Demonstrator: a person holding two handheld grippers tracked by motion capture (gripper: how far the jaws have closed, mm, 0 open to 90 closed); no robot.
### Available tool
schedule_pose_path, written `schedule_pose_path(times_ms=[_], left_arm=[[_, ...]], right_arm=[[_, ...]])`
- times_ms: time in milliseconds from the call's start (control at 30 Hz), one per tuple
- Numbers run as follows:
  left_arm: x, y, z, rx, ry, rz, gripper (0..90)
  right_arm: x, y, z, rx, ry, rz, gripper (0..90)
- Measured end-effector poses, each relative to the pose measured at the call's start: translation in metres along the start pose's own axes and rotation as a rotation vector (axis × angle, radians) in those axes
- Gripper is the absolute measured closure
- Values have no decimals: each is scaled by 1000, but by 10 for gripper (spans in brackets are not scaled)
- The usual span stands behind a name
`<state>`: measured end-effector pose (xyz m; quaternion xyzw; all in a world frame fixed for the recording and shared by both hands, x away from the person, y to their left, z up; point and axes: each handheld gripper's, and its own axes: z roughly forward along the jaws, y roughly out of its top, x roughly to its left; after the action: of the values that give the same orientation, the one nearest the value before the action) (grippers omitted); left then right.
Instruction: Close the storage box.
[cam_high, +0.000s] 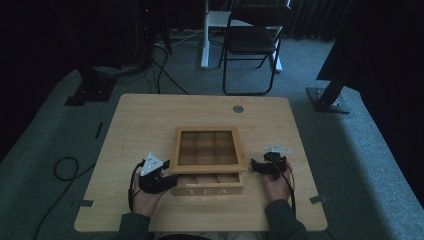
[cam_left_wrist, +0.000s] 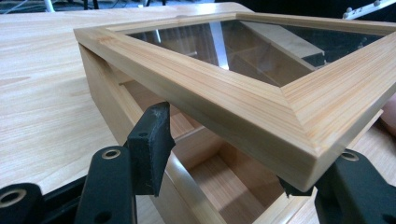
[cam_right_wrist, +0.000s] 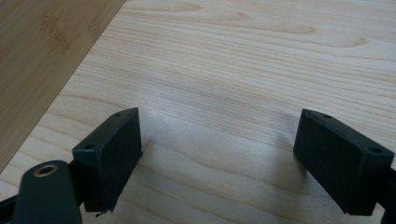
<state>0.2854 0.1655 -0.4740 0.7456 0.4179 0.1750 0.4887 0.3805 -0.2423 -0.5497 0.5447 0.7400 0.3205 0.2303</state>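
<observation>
Two grippers flank the wooden tea box (cam_high: 207, 187) near the table's (cam_high: 135, 120) front edge. At the box's left front corner, the left gripper (cam_left_wrist: 224, 154) grasps the glass-paned lid (cam_left_wrist: 261, 79), which is tilted up off the box. Right of the box, the right gripper (cam_right_wrist: 219, 158) rests released, jaws wide over bare tabletop, with free room beyond.

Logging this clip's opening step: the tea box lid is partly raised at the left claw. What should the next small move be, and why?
Probably keep lifting the lid with the left claw so it swings further open. Its corner sits between the jaws and a gap already shows above the tea box compartments. The right claw stands open over bare table, holding nothing.
</observation>
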Motion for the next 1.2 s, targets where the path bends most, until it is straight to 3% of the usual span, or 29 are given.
schedule_pose_path(times_ms=[533,733,900,1200], left_arm=[[-5,-10,2,35,22,33,449],[-9,-15,5,68,-11,59,451],[-12,-18,4,66,-34,77,435],[-13,-22,1,55,-53,64,428]], right_arm=[[0,0,0,0,0,0,147],[0,0,0,0,0,0,147],[0,0,0,0,0,1,147],[0,0,0,0,0,0,146]])
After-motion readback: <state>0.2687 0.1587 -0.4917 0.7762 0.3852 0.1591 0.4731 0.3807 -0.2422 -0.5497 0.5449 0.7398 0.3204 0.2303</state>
